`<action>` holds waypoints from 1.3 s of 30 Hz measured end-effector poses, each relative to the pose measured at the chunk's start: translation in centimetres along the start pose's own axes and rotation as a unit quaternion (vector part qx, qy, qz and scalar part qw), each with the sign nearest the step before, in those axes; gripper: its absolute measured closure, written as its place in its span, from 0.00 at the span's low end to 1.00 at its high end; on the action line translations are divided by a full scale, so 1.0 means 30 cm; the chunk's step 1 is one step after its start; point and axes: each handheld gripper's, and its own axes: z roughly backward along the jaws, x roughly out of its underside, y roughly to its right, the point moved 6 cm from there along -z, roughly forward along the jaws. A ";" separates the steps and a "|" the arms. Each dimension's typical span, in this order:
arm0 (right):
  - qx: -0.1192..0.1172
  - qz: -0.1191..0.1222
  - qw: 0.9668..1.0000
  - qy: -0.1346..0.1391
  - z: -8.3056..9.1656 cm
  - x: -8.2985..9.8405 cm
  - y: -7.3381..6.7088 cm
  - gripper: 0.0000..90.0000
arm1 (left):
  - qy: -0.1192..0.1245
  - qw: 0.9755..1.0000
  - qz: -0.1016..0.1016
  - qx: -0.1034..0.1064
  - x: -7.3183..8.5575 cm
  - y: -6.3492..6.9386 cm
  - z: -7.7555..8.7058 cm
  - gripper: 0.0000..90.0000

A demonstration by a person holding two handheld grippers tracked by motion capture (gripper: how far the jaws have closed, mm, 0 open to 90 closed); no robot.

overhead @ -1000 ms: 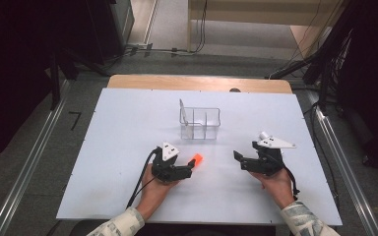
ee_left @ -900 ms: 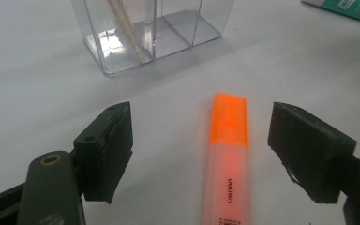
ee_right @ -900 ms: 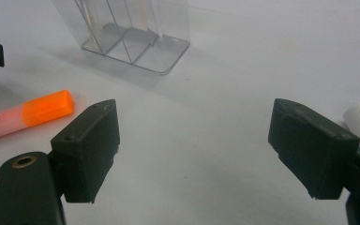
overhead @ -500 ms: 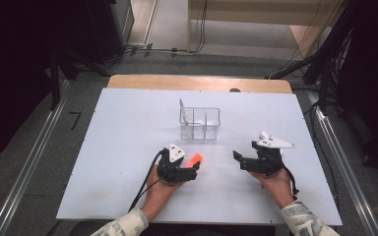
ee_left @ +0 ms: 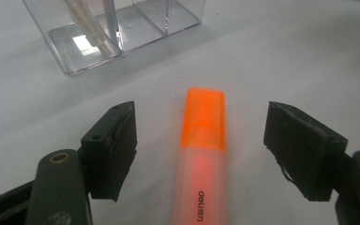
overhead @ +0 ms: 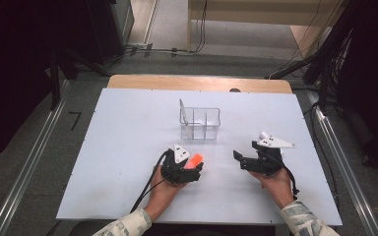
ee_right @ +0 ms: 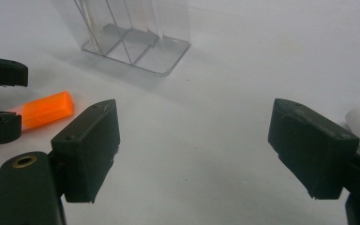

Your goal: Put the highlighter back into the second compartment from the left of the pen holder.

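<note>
Low in the frame's centre, the left gripper, jaws apart and just closing in, straddles the orange highlighter lying on the table: light, stiff, slick plastic, best pinched mid-barrel.

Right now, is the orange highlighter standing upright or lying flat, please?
Lying flat: the highlighter rests lengthwise on the table, between the left gripper's open jaws, untouched.
</note>
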 end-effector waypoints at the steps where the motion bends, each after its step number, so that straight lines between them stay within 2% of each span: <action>1: 0.000 0.000 1.000 0.000 0.000 0.000 0.000 0.17 | -0.002 1.000 -0.003 0.002 0.001 0.002 -0.001 0.30; 11: 0.000 0.000 1.000 -0.001 -0.001 0.001 0.001 0.18 | -0.004 1.000 -0.009 -0.001 0.002 0.013 -0.019 0.33; 17: -0.002 -0.001 1.000 -0.002 -0.002 0.002 -0.001 0.18 | -0.003 1.000 -0.012 -0.005 0.001 0.011 -0.025 0.40; 25: -0.001 -0.001 1.000 -0.004 -0.003 0.003 0.000 0.19 | -0.012 1.000 -0.005 0.004 0.000 0.012 -0.038 0.46; 39: -0.003 -0.001 1.000 -0.005 -0.004 0.004 -0.001 0.19 | -0.029 0.999 -0.012 0.008 0.004 0.016 -0.050 0.57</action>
